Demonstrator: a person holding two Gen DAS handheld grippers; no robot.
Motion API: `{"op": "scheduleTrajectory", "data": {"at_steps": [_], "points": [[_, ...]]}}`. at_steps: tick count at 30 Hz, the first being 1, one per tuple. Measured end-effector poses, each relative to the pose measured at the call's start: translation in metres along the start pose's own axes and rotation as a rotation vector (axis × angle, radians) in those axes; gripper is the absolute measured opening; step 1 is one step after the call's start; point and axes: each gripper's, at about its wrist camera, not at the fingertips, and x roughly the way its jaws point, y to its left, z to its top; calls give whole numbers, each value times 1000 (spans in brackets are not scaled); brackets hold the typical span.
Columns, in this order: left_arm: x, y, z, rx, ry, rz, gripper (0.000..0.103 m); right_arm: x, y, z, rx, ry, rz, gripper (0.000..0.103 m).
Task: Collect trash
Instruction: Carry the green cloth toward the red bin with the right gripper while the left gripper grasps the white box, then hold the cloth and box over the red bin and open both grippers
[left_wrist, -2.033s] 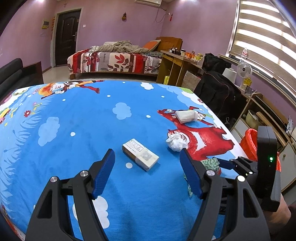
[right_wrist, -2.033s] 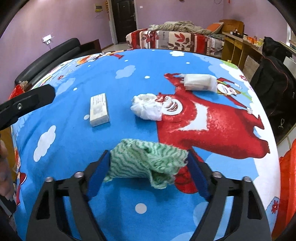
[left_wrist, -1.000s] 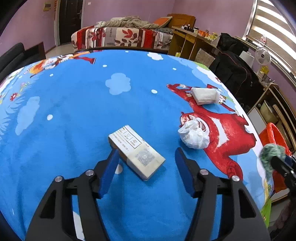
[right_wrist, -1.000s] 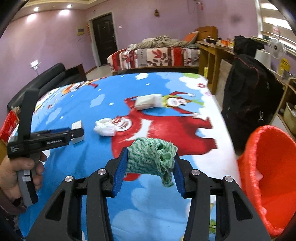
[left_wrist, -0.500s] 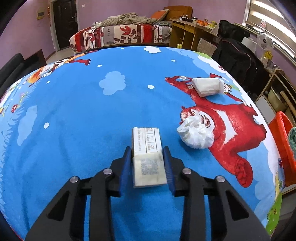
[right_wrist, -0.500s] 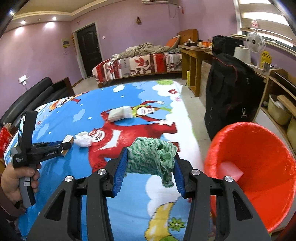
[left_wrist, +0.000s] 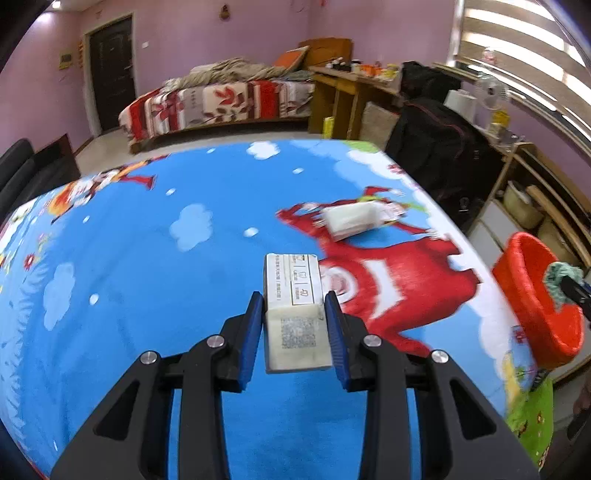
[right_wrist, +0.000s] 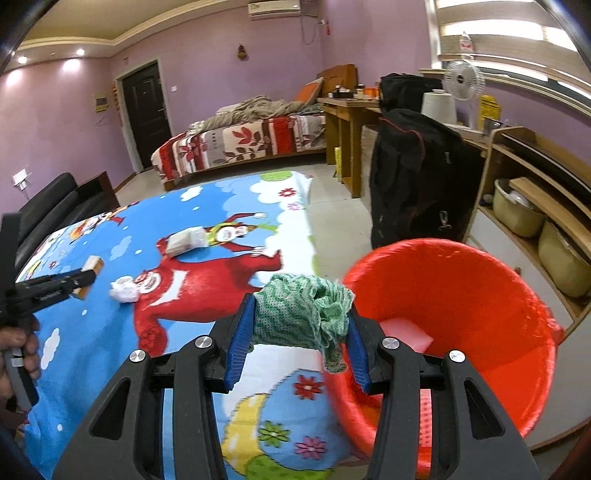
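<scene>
Up comes my left gripper (left_wrist: 294, 334) with the small box (left_wrist: 293, 308), which lay flat on the cloth half a second ago and now hangs above it, hiding the crumpled ball behind. It is a stiff rectangular carton, pale, printed with a square code on the near panel, and my blue ribbed pads (left_wrist: 252, 332) are pinched narrow against its long sides. My right gripper (right_wrist: 301, 334) has swung further toward 3 o'clock; the red bin (right_wrist: 480, 295) fills more of that view than before. Between those pads sits the green cloth (right_wrist: 303, 314), a soft, loosely woven rag with a wavy pattern, bunched up, one limp corner drooping over the bin's near rim.

The bin is smooth, round and glossy plastic, with a pale flat piece (right_wrist: 404, 330) lying inside. On the table, the cartoon tablecloth (left_wrist: 147, 266) is bright blue with clouds. At 11 o'clock in the right view rests the crumpled white tissue (right_wrist: 123, 290), and beyond it the soft white tissue pack (right_wrist: 186, 238).
</scene>
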Motion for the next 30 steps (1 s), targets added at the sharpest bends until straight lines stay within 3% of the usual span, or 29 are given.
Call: {"op": "scheduleTrajectory", "data": {"at_steps": [12,30], "points": [[-17,-79,18,131,-35,-127,33,-14,-43,-3,40,-19,-91,45],[-16,-209,28,326,-19,-342,33,-33,-102,-8,87,-45,-197,45]]}}
